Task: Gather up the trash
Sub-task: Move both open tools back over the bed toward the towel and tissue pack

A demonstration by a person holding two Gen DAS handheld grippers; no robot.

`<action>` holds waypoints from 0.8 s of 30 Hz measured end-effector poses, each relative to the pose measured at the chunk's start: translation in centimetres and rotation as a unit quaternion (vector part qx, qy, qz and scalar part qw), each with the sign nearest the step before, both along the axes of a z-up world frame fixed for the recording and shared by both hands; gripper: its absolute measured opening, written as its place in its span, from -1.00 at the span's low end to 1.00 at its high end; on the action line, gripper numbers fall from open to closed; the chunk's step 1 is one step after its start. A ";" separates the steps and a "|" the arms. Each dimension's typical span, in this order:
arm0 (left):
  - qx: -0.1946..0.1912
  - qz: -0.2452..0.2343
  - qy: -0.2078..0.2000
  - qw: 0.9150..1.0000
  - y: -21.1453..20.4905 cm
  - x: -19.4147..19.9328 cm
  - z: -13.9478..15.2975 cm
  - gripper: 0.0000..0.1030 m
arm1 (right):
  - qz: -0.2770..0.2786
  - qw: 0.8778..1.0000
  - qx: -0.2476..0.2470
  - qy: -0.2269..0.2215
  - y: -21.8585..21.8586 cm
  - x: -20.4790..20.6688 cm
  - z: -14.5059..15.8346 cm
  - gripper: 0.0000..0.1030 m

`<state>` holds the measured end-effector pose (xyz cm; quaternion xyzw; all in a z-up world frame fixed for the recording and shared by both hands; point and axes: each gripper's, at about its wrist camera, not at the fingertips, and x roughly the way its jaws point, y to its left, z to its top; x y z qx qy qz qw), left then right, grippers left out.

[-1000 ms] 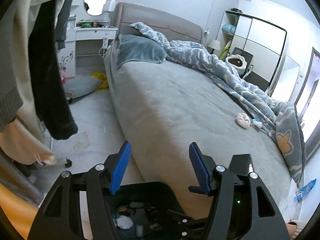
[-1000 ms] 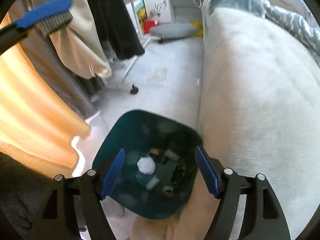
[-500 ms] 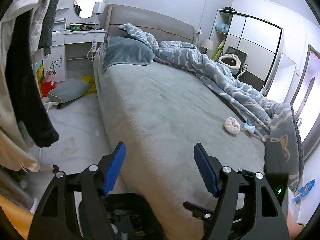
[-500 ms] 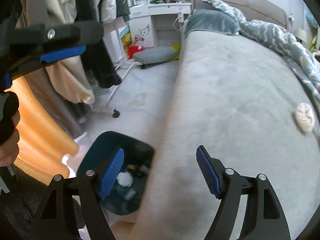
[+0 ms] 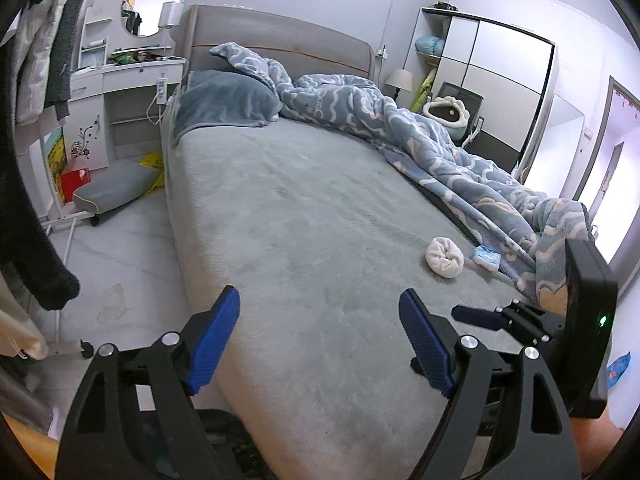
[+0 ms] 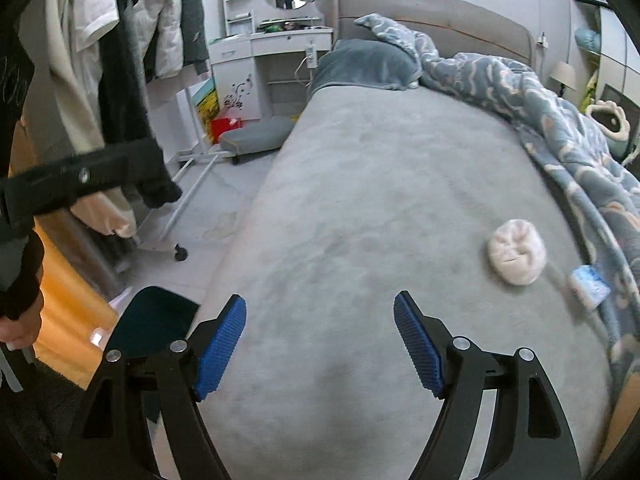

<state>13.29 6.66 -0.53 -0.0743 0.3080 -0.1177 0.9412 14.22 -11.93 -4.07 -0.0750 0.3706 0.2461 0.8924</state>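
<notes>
A crumpled white wad (image 5: pixel 444 258) (image 6: pixel 517 251) lies on the grey bed (image 5: pixel 312 216) (image 6: pixel 372 208), with a small blue-and-white packet (image 5: pixel 486 257) (image 6: pixel 589 286) just right of it by the blanket. A clear scrap (image 5: pixel 111 307) (image 6: pixel 219 228) lies on the floor left of the bed. The dark teal bin (image 6: pixel 154 326) stands at the bed's near left corner. My left gripper (image 5: pixel 319 330) hangs over the bed's near edge, its jaws opening, nothing between them. My right gripper (image 6: pixel 320 338) is open and empty above the bed; it also shows in the left wrist view (image 5: pixel 480 317).
A blue patterned blanket (image 5: pixel 420 136) covers the bed's right side. Clothes on a wheeled rack (image 6: pixel 132 92) hang at the left. A white dresser (image 5: pixel 120 92), a grey cushion (image 5: pixel 116 192) and a red box (image 5: pixel 74 182) sit beyond. A wardrobe (image 5: pixel 492 88) stands at the right.
Both grippers swung from over the bin to above the bed, toward the wad and packet. The left jaws have widened. The bin has slid to the lower left of the right wrist view.
</notes>
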 end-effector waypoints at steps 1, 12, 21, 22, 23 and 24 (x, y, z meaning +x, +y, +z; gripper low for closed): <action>0.001 -0.001 0.001 1.000 -0.5 0.4 -0.1 0.65 | -0.003 1.000 -0.001 -0.002 -0.6 0.4 0.1 0.50; -0.003 -0.011 0.011 1.000 -4.7 4.6 -1.1 0.79 | -0.035 0.999 -0.004 -0.008 -6.7 4.5 -0.3 0.50; -0.009 -0.028 0.020 0.999 -8.4 7.6 -2.2 0.81 | -0.067 0.998 -0.013 -0.013 -11.9 7.6 -0.2 0.55; -0.007 -0.033 0.021 0.999 -8.9 7.9 -2.4 0.81 | -0.073 0.997 -0.013 -0.013 -12.8 8.1 -0.2 0.55; -0.005 -0.036 0.022 0.999 -9.2 8.1 -2.6 0.81 | -0.076 0.997 -0.014 -0.013 -13.3 8.3 -0.2 0.55; -0.004 -0.040 0.023 0.999 -9.7 8.4 -2.8 0.81 | -0.082 0.996 -0.015 -0.013 -14.0 8.7 -0.3 0.55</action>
